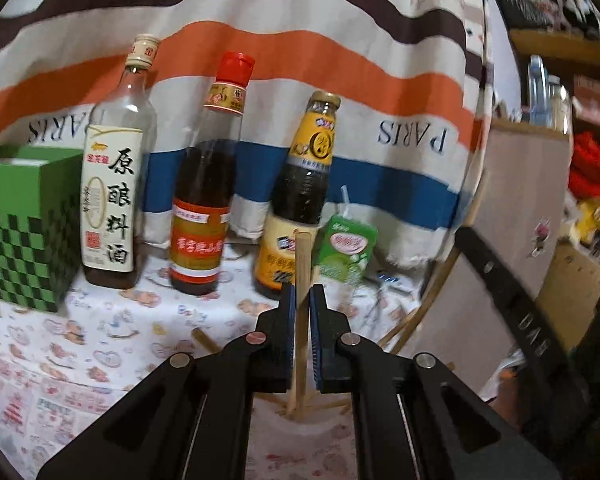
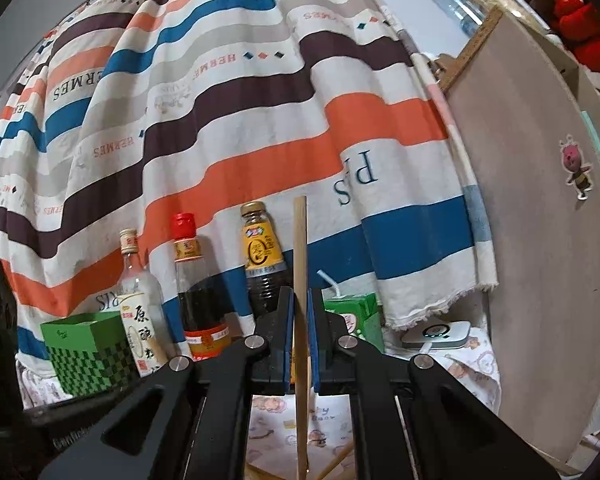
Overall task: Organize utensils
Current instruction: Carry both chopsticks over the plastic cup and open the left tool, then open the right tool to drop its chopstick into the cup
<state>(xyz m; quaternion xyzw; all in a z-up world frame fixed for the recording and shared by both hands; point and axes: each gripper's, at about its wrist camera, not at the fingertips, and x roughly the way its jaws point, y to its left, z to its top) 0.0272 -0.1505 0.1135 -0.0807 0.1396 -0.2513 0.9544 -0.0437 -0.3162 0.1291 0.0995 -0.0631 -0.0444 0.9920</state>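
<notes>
My left gripper (image 1: pixel 303 292) is shut on a wooden chopstick (image 1: pixel 302 256) that stands nearly upright between its blue pads, its lower end down among other chopsticks (image 1: pixel 204 340) on the patterned tablecloth. My right gripper (image 2: pixel 300 296) is shut on another upright wooden chopstick (image 2: pixel 299 240), whose top rises well above the fingertips. More chopsticks (image 2: pixel 336 460) lie below it. The right gripper's black body (image 1: pixel 512 304) shows at the right of the left wrist view.
Three sauce bottles (image 1: pixel 116 168) (image 1: pixel 208 184) (image 1: pixel 300 200) stand along the striped cloth at the back. A green checked box (image 1: pixel 20 232) stands at the left, a green drink carton (image 1: pixel 348 252) at the right. A white device (image 2: pixel 436 334) and a board (image 2: pixel 540 208) lie to the right.
</notes>
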